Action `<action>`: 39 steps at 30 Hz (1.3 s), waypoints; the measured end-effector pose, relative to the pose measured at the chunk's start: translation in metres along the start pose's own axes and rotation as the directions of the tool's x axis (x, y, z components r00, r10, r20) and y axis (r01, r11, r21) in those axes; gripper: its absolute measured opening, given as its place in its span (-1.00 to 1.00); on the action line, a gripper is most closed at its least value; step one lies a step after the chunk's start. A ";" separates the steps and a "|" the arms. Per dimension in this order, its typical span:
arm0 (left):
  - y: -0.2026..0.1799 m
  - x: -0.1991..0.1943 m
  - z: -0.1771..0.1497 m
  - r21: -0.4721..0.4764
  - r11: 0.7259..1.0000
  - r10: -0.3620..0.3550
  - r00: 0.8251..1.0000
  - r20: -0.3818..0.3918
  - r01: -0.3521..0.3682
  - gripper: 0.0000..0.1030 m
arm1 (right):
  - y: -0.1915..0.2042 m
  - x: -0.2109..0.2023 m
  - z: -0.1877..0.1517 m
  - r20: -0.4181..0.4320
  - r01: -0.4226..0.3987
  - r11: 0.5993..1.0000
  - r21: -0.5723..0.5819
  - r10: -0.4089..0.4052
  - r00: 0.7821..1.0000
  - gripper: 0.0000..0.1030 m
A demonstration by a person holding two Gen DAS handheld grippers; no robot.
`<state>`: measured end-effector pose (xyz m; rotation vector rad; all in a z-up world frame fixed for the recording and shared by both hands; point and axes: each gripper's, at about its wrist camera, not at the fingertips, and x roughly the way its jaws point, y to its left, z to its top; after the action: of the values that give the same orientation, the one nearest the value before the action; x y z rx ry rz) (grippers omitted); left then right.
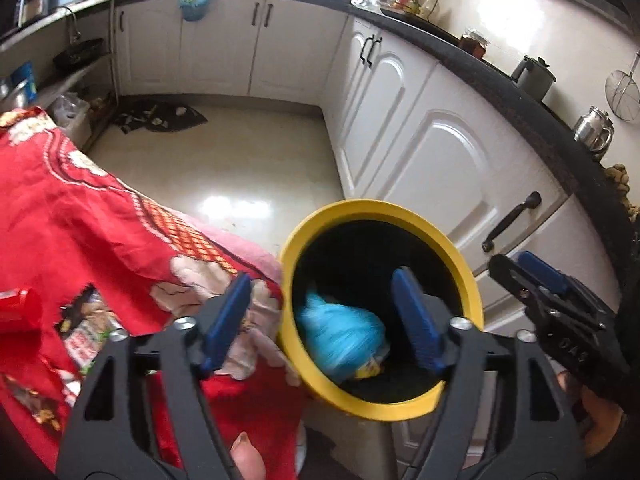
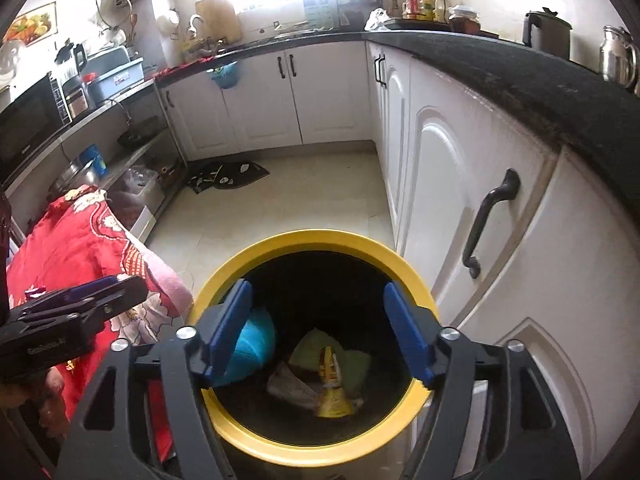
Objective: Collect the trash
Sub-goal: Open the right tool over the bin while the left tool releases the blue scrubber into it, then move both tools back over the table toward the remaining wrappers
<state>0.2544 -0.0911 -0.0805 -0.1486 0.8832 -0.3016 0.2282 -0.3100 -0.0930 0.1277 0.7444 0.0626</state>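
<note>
A bin with a yellow rim (image 1: 472,288) (image 2: 296,240) stands on the floor beside a table under a red cloth (image 1: 80,220) (image 2: 76,240). Inside it lie a blue crumpled bag (image 1: 340,332) (image 2: 258,340), blurred in the left wrist view, a yellow wrapper (image 2: 332,384), a green piece (image 2: 356,364) and white paper (image 2: 288,388). My left gripper (image 1: 322,280) (image 2: 100,292) hangs open over the bin's left rim, with nothing pressed between its pads. My right gripper (image 2: 317,286) (image 1: 532,276) hangs open above the bin's mouth. Printed wrappers (image 1: 84,320) and a red object (image 1: 20,308) lie on the cloth.
White cabinets (image 1: 440,152) (image 2: 460,184) under a black counter (image 2: 520,76) close in the bin's right side. A dark mat (image 1: 160,118) (image 2: 228,174) with scraps lies on the pale floor (image 1: 224,168) by the far cabinets. Kettles (image 2: 546,34) stand on the counter.
</note>
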 end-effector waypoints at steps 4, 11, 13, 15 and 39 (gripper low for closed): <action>0.006 -0.017 0.001 -0.008 1.000 0.012 0.999 0.033 -0.012 0.79 | 0.005 -0.018 0.000 0.043 0.007 1.000 -0.009 -0.007 0.999 0.44; 0.012 -0.053 0.001 -0.018 0.999 0.052 0.993 0.103 -0.051 0.79 | 0.020 -0.050 0.002 0.110 -0.018 1.000 -0.021 0.020 0.994 0.57; 0.016 -0.065 0.000 -0.029 0.998 0.058 0.991 0.123 -0.055 0.79 | 0.026 -0.059 0.002 0.127 -0.031 0.999 -0.028 0.034 0.991 0.59; 0.021 -0.076 -0.001 -0.036 0.998 0.064 0.988 0.141 -0.060 0.79 | 0.031 -0.067 0.002 0.144 -0.044 0.998 -0.035 0.049 0.988 0.60; 0.063 -0.161 -0.013 -0.143 0.985 0.132 0.954 0.270 -0.096 0.79 | 0.096 -0.110 0.002 0.187 -0.148 0.977 -0.150 0.175 0.967 0.62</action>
<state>0.1612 0.0203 0.0139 -0.2520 0.6274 -0.1114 0.1476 -0.2260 -0.0046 0.0639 0.5260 0.2525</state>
